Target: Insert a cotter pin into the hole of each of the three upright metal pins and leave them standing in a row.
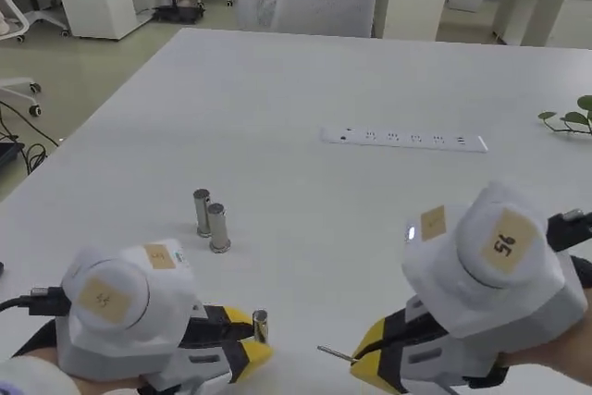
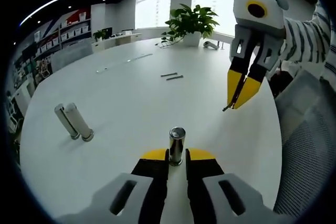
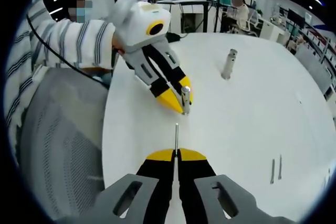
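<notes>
The left gripper (image 1: 252, 333) lies low at the near left edge of the white worktop (image 1: 305, 90), pointing to the right. Its yellow-tipped fingers (image 2: 153, 156) are closed on a short metal pin (image 2: 177, 144), which stands upright between them. Its shiny top is clear of the fingertips. Whether its foot rests on the worktop is hard to tell, as the fingers hide it.

The right gripper (image 1: 361, 356) is at the near right, held in a hand with a striped sleeve, and it points left towards the other gripper. Its fingers (image 3: 157, 156) are pressed together on a thin cotter pin (image 3: 176, 139). The cotter pin sticks straight out from the tips and points at the held metal pin, with a small gap between the two. The hole in the metal pin is too small to make out.

The two other metal pins (image 1: 211, 221) stand upright just beside each other farther back on the left, well apart from the grippers. Two spare cotter pins (image 2: 172, 76) lie flat side by side on the worktop. Beyond them are a white power strip (image 1: 404, 140) and a leafy plant (image 2: 190, 20).
</notes>
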{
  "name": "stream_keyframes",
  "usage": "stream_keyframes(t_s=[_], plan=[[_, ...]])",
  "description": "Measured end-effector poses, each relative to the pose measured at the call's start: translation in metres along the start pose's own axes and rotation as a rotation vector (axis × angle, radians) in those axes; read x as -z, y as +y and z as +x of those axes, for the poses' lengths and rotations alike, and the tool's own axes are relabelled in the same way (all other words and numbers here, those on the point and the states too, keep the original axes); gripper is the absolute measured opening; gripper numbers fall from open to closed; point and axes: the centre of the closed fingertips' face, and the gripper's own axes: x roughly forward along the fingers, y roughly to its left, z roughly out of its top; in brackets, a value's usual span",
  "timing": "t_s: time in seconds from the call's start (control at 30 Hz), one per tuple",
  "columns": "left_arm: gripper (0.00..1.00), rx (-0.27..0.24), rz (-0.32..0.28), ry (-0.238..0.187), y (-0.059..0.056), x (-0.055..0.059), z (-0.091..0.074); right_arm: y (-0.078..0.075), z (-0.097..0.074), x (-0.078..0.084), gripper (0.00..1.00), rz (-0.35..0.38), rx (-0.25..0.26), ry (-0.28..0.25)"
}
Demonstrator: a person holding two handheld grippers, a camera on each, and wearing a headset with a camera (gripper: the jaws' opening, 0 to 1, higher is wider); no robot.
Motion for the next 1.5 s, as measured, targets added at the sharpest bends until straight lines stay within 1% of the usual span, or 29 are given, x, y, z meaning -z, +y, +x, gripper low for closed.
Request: stream_keyframes(t_s=[0.17, 0.33, 0.6, 0.7, 0.77, 1.13, 1.5], plan=[[0.08, -0.007, 0.015, 0.0, 0.001, -0.001, 0.0, 0.002, 0.01, -0.011, 0.02, -0.009, -0.01, -0.006], [0.08, -0.011, 0.008, -0.005, 0.001, -0.001, -0.001, 0.0, 0.014, -0.019, 0.02, -0.015, -0.006, -0.013], [0.08, -0.021, -0.003, -0.006, 0.0, 0.0, -0.001, -0.007, 0.02, -0.019, 0.02, 0.009, 0.017, -0.007], [0.08, -0.033, 0.018, -0.004, -0.001, 0.0, 0.0, -0.007, 0.022, -0.023, 0.02, 0.014, 0.018, -0.011], [0.08, -0.036, 0.015, -0.005, -0.001, 0.0, 0.0, -0.008, 0.024, -0.025, 0.02, 0.015, 0.019, -0.011], [0.08, -0.034, -0.003, -0.006, -0.001, 0.0, 0.0, -0.009, 0.031, -0.029, 0.02, 0.024, 0.021, -0.011], [0.08, -0.032, -0.021, 0.002, -0.003, 0.001, 0.001, -0.009, 0.032, -0.029, 0.02, 0.024, 0.024, -0.004]])
